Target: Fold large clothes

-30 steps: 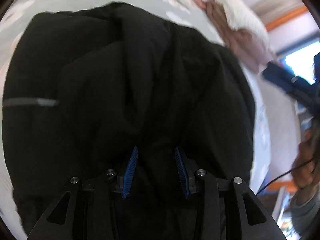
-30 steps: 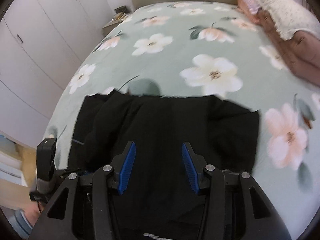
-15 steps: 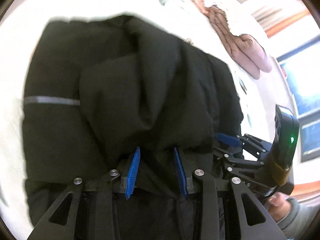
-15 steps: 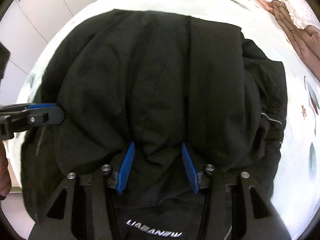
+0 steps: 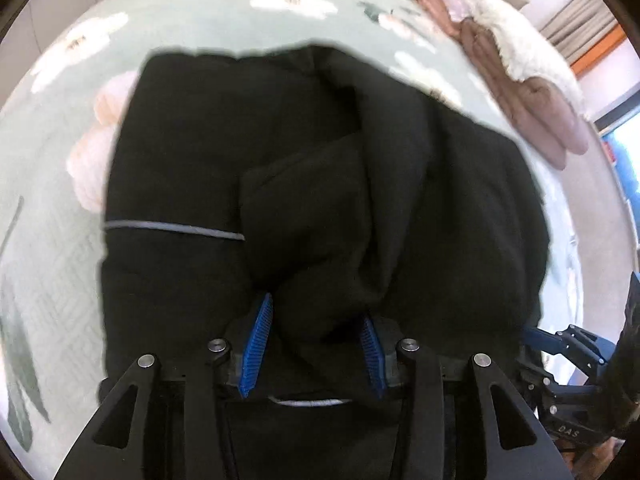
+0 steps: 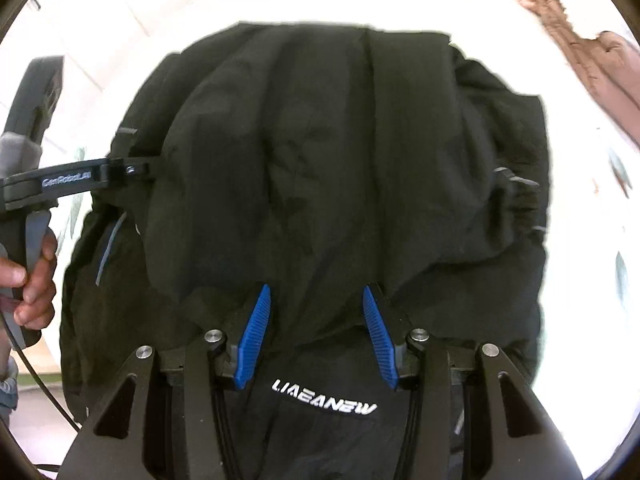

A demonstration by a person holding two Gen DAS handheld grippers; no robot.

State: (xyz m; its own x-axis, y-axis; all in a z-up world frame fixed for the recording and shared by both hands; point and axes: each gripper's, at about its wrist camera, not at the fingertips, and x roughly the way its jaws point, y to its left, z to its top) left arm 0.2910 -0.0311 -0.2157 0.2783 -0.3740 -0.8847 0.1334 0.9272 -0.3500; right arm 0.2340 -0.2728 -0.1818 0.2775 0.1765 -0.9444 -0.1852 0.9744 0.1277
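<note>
A large black garment (image 5: 320, 200) lies bunched on a green floral bed sheet (image 5: 60, 200); it has a grey stripe (image 5: 172, 227) and white lettering (image 6: 324, 398). My left gripper (image 5: 316, 320) has its blue pads apart with a thick fold of the black cloth between them. My right gripper (image 6: 316, 304) also stands with pads apart and a fold of the garment (image 6: 340, 160) between them. The left gripper shows from the side in the right wrist view (image 6: 80, 178), at the garment's left edge. The right gripper shows in the left wrist view (image 5: 568, 344).
A pink quilted blanket (image 5: 532, 96) and a white fluffy cover (image 5: 516, 40) lie at the bed's far right. A hand (image 6: 36, 280) holds the left gripper's handle. White cupboards stand to the left, overexposed.
The garment has been pulled up and bunched closer to both cameras. Both grippers have moved in onto its near folds and lifted the cloth.
</note>
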